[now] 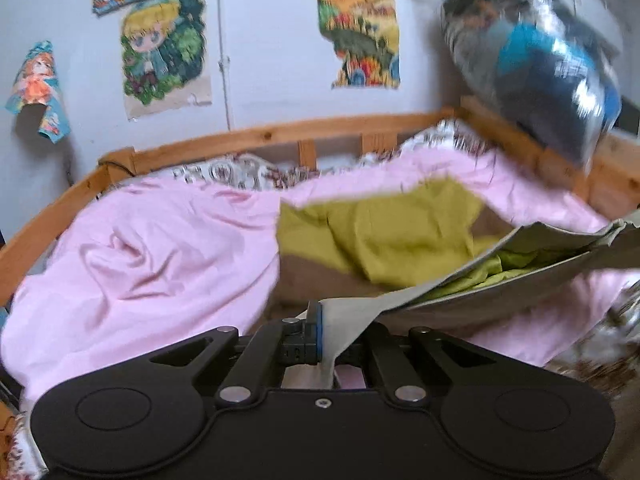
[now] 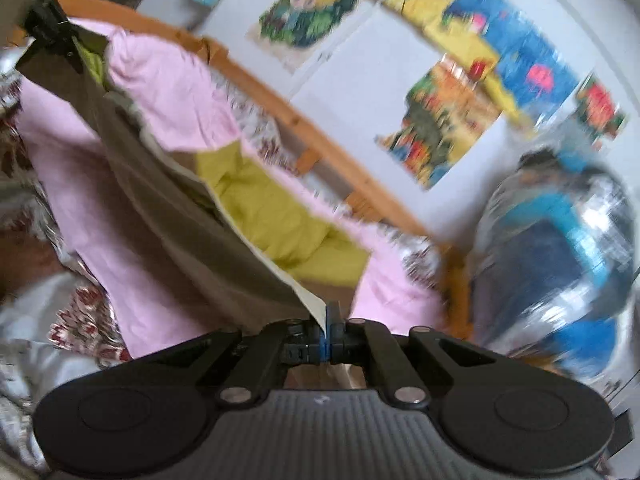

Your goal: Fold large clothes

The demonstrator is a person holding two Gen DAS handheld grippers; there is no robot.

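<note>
A large olive-grey garment (image 1: 404, 304) with a lime-green lining (image 1: 492, 268) hangs stretched above the bed. My left gripper (image 1: 325, 334) is shut on one edge of it, and the cloth runs off to the right. In the right wrist view the same garment (image 2: 180, 216) spans from the upper left down to my right gripper (image 2: 329, 330), which is shut on its pale corner. My left gripper (image 2: 45, 20) shows there at the top left, clamped on the far end. A yellow-green cloth (image 1: 380, 232) lies flat on a brown layer (image 1: 320, 280) beneath the garment.
A pink sheet (image 1: 160, 240) covers the bed, over a patterned blanket (image 1: 240, 172). A wooden bed rail (image 1: 280, 132) runs along the wall, which is hung with cartoon posters (image 1: 160, 48). A shiny plastic bag of blue and dark things (image 1: 540, 72) sits at the right end.
</note>
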